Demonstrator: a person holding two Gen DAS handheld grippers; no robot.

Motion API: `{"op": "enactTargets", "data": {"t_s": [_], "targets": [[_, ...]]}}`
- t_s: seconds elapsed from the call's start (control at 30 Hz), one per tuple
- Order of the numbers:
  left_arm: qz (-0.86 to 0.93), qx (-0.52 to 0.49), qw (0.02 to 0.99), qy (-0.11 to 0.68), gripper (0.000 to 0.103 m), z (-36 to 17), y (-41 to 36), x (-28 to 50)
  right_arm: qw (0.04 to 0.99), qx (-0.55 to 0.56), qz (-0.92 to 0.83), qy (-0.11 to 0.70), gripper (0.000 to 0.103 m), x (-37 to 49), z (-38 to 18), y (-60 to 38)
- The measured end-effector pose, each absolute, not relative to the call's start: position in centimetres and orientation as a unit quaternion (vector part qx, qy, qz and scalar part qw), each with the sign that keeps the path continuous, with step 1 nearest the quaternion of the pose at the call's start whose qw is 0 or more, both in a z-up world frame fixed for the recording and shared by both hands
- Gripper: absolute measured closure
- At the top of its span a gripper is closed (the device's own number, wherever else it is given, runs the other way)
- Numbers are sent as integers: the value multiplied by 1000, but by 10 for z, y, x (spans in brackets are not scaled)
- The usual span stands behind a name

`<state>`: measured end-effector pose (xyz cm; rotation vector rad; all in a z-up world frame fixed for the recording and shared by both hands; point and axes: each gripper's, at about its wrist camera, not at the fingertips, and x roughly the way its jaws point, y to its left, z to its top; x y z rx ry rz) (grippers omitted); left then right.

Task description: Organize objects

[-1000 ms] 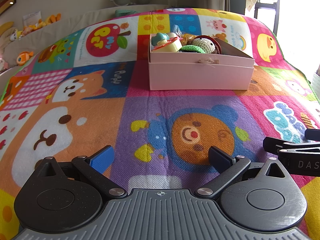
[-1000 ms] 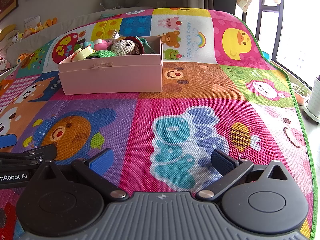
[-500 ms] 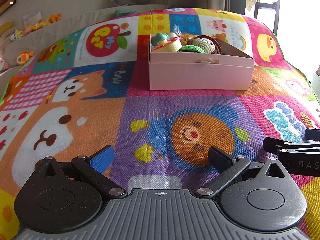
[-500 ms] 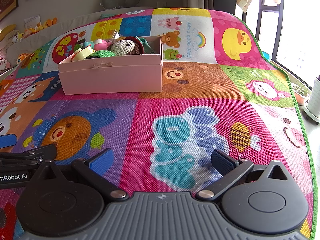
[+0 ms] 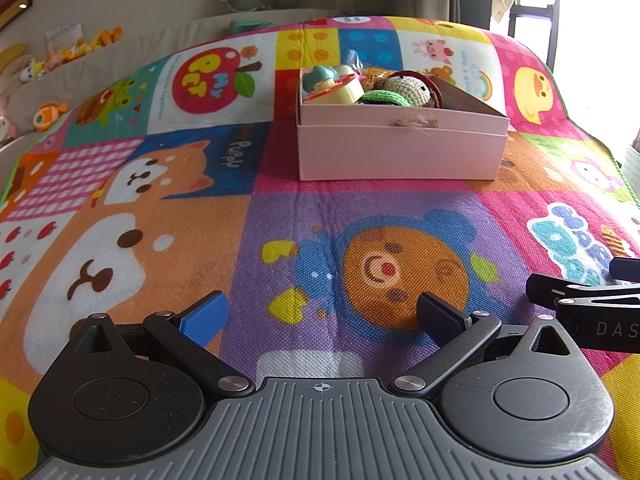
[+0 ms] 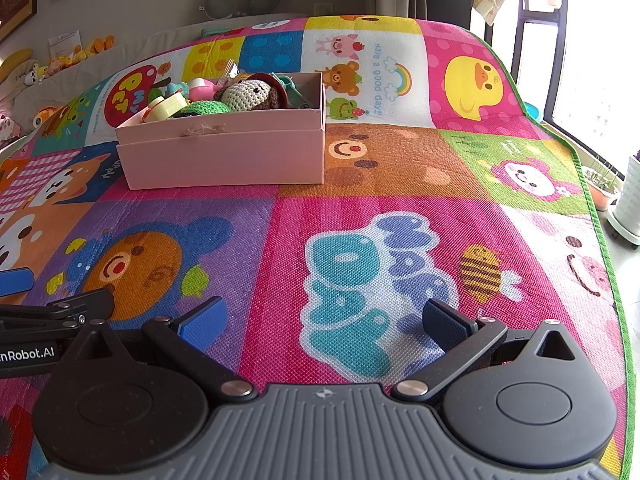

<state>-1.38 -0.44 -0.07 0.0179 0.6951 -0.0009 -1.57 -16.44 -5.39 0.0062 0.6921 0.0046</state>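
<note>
Jaws on both the left gripper (image 5: 322, 314) and right gripper (image 6: 322, 320) stand wide apart and empty, unmoved over the last second. Ahead of them, well apart, the pink box (image 5: 400, 152) holds all the toys (image 5: 372, 90); sorting looks finished.

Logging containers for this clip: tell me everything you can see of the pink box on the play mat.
The pink rectangular cardboard box looks matte. A seam along its side suggests a tray nested in a lid or base, and a small frayed bit of string clings to the front edge. It stands open and upright on the colourful cartoon play mat, well ahead of both tongs and touched by neither. It is filled with small toys, among them a beige crocheted ball, a green crocheted piece and pale yellow plastic pieces, some rising above the rim.
</note>
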Motion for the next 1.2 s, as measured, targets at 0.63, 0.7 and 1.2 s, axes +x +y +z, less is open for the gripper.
{"op": "enactTargets", "data": {"t_s": [0.63, 0.7, 1.2], "targets": [[0, 10, 940, 341, 0, -1, -5, -13, 941, 3, 2, 339, 0, -15, -54, -164], [-1, 8, 940, 341, 0, 0, -5, -13, 941, 3, 2, 339, 0, -16, -54, -164], [3, 6, 939, 343, 0, -1, -4, -11, 941, 3, 2, 339, 0, -16, -55, -164]]}}
